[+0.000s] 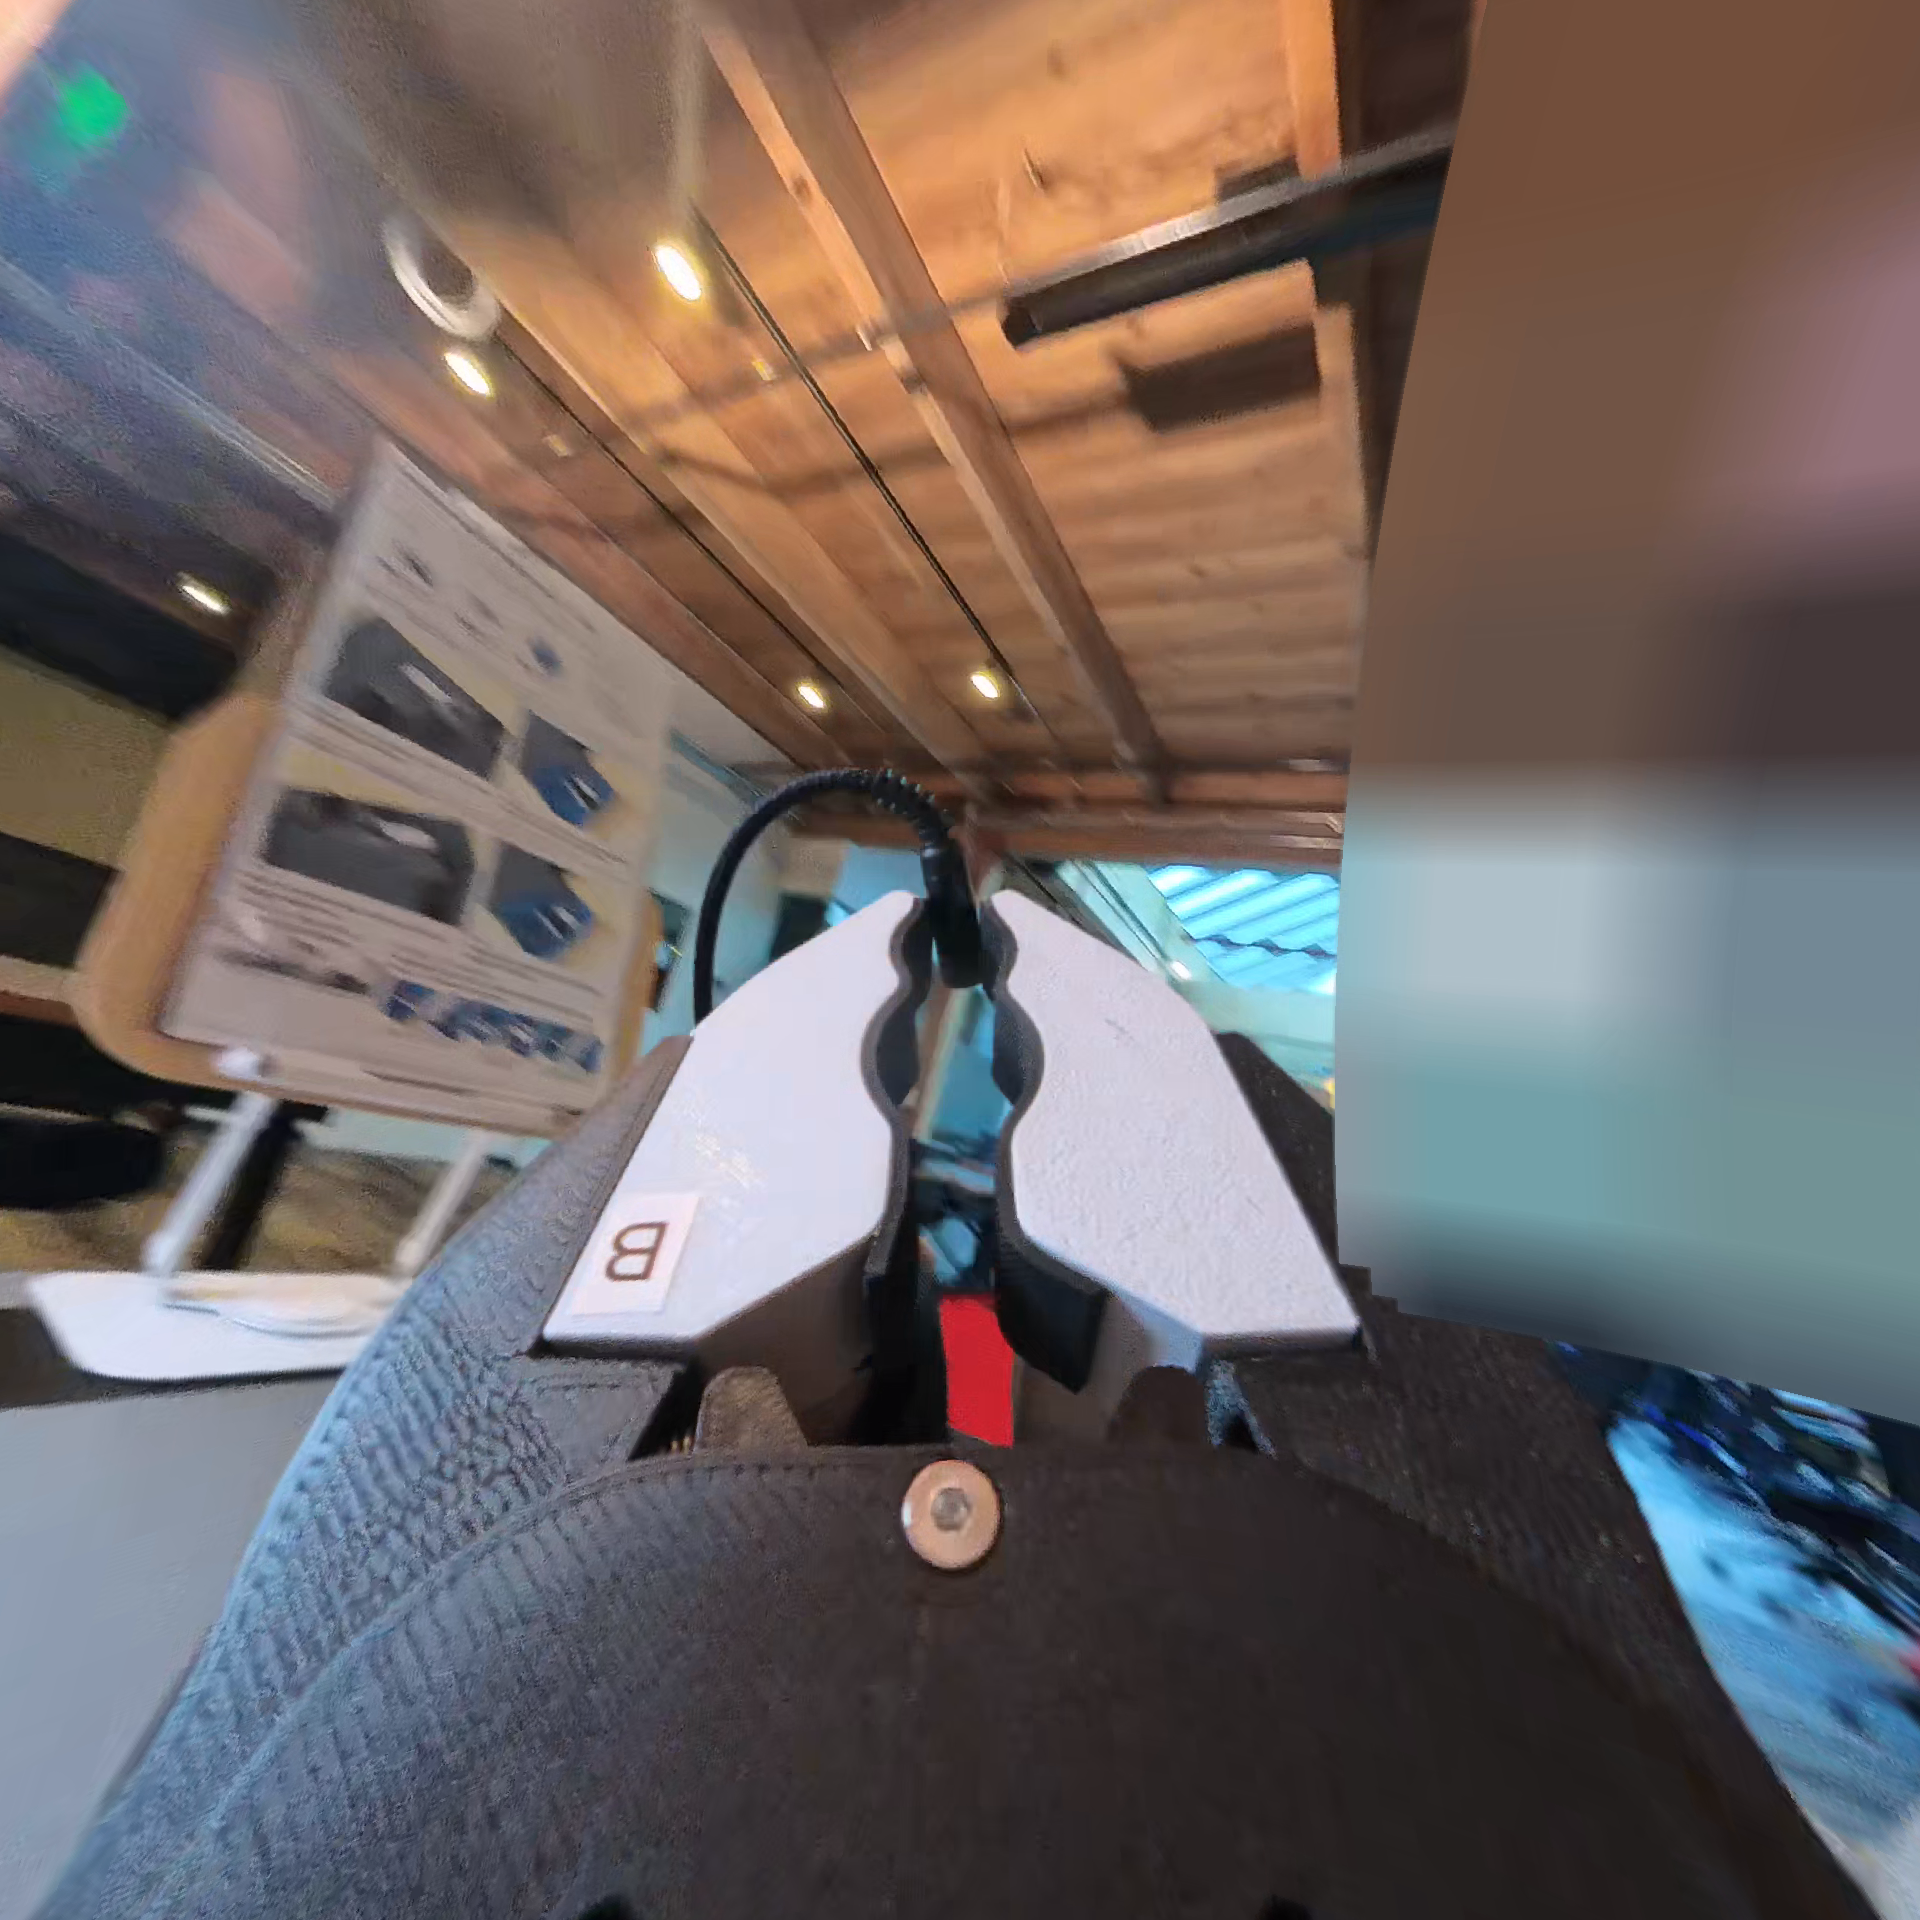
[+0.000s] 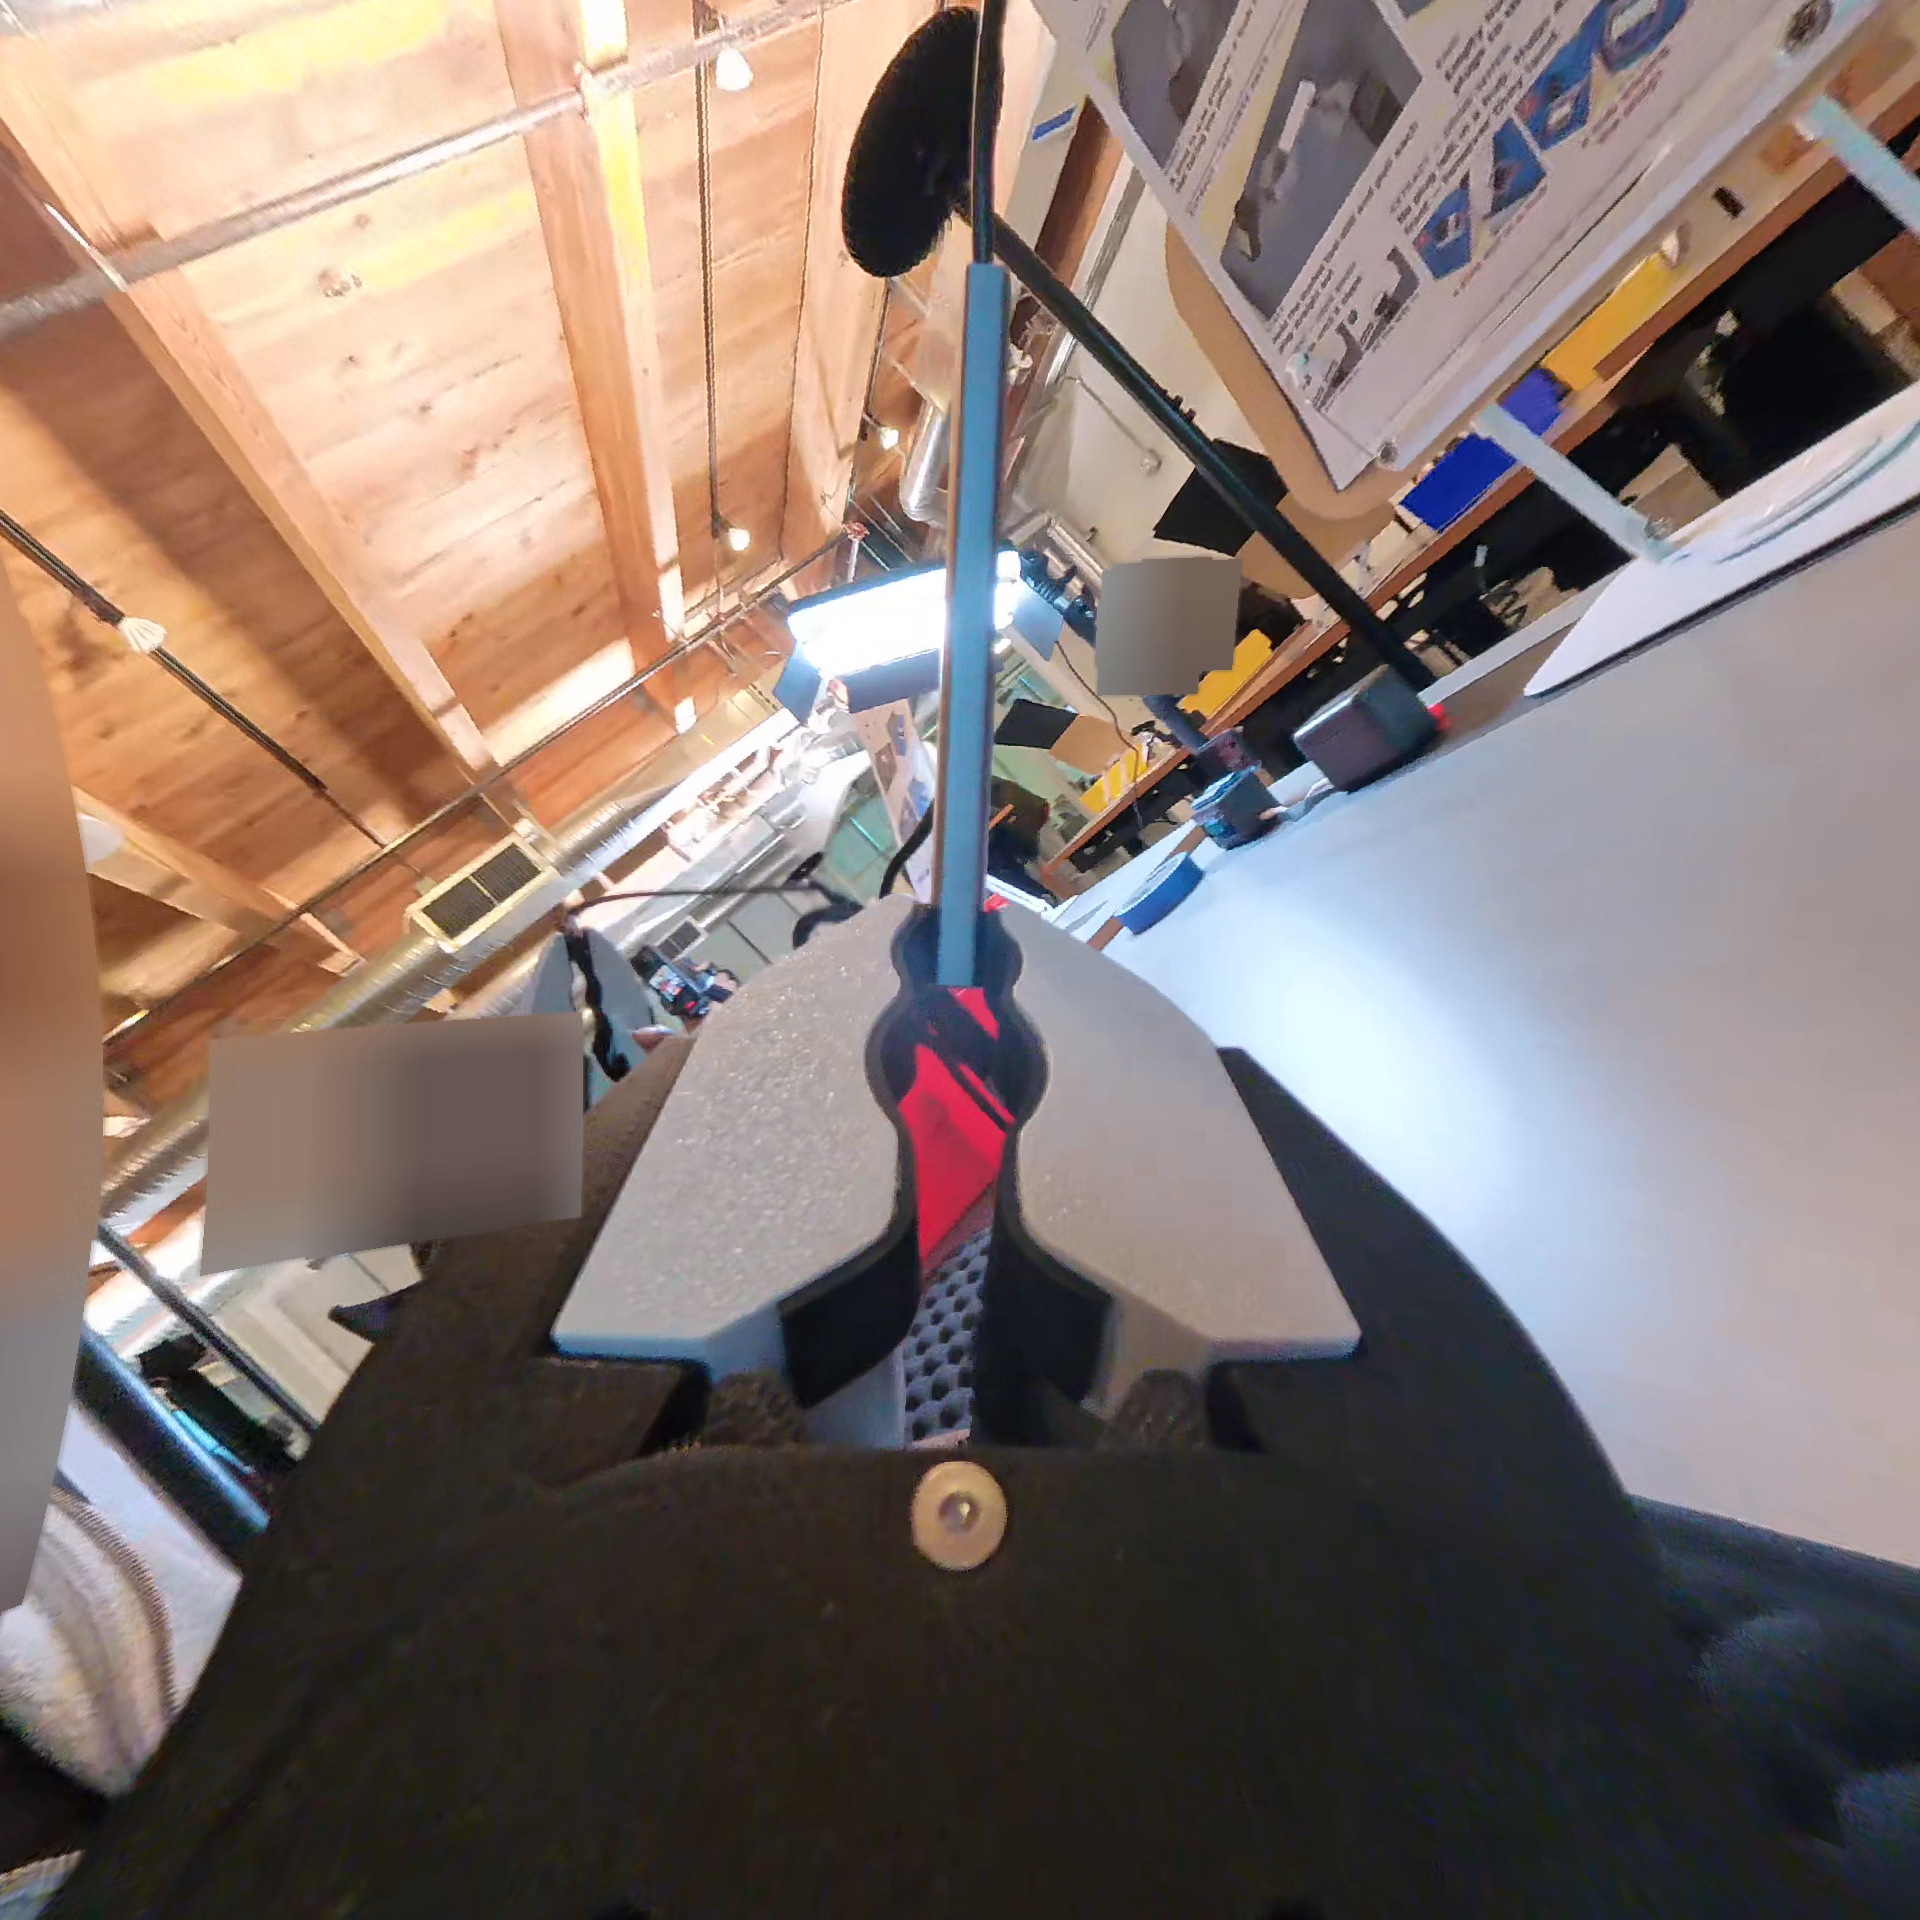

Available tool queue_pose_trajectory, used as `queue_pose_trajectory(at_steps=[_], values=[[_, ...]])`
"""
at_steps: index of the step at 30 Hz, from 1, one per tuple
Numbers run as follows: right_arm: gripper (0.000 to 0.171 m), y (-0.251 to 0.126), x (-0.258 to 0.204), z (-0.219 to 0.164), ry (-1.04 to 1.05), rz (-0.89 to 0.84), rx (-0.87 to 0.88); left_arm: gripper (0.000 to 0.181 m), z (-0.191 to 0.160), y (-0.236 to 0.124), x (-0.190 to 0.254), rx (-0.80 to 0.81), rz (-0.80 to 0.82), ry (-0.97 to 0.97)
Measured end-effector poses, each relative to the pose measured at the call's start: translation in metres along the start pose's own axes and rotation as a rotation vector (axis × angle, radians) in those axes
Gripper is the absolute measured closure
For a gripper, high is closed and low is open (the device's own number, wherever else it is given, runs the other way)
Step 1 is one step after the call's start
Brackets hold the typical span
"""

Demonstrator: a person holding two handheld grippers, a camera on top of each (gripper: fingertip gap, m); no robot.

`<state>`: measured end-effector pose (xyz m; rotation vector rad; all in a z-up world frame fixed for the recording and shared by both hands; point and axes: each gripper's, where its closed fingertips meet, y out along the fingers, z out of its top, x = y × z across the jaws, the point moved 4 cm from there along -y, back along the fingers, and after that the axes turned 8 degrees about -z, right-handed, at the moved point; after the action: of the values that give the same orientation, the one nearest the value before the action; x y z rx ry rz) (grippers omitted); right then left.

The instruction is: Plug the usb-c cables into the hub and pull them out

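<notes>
Pinching the black plug of a usb-c cable [image 1: 951, 925] at their very tips, the left tongs [image 1: 954, 940] pointed up toward a timber ceiling [image 1: 935, 436], the braided lead arching up out of the grip and dropping away to the left behind the pale left finger. That finger carried a small white sticker [image 1: 634, 1252] near its base. A red strip showed low in the gap between the two fingers.

The right tongs [image 2: 961, 951] were pressed onto the narrow edge of the hub [image 2: 971, 623], a slim grey-blue bar that rose straight up from the fingertips, seen edge-on. From its far end a thin black lead ran on upward, passing just beside a round black fuzzy disc [image 2: 904, 145]; whether the two touched could not be told. Red and black patches were visible in the scalloped gap below the hub's lower end.

Plug and hub did not appear together in either view, so how far apart they were could not be told.

Beyond the right tongs stretched a pale grey tabletop [image 2: 1507, 987], carrying a roll of blue tape [image 2: 1164, 888] and a small dark box [image 2: 1366, 732] well apart along its far edge. A printed instruction sheet on a stand [image 2: 1382, 197] leaned at the upper right of that view; the same kind of sheet [image 1: 416, 810] stood left of the left tongs, its white base on the tabletop. Recessed ceiling lights [image 1: 677, 272] glowed overhead.
</notes>
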<state>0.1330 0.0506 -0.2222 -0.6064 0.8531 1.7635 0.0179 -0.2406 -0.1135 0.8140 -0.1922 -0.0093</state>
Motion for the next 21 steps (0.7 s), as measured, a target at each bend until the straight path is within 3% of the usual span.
queue_pose_trajectory(at_steps=[1, 5, 10, 14, 19, 21], values=[[0.162, 0.0, 0.0, 0.002, -0.001, -0.008, 0.007, 0.172, 0.013, -0.006, -0.004, 0.031, 0.035, 0.024], [0.162, -0.006, 0.01, 0.018, 0.086, -0.032, 0.075, 0.172, 0.035, -0.009, -0.004, 0.049, 0.096, 0.105], [0.162, -0.014, 0.003, 0.041, 0.122, 0.006, 0.15, 0.172, 0.029, -0.001, -0.004, 0.008, 0.109, 0.08], [0.163, -0.027, 0.004, 0.079, 0.147, 0.012, 0.302, 0.172, 0.06, -0.018, -0.009, 0.135, 0.138, 0.064], [0.162, -0.026, -0.008, 0.105, 0.167, 0.089, 0.363, 0.172, 0.048, -0.011, -0.007, -0.036, 0.159, 0.085], [0.162, -0.014, -0.013, 0.1, 0.193, 0.119, 0.324, 0.173, 0.005, 0.005, 0.0, -0.233, 0.04, -0.057]])
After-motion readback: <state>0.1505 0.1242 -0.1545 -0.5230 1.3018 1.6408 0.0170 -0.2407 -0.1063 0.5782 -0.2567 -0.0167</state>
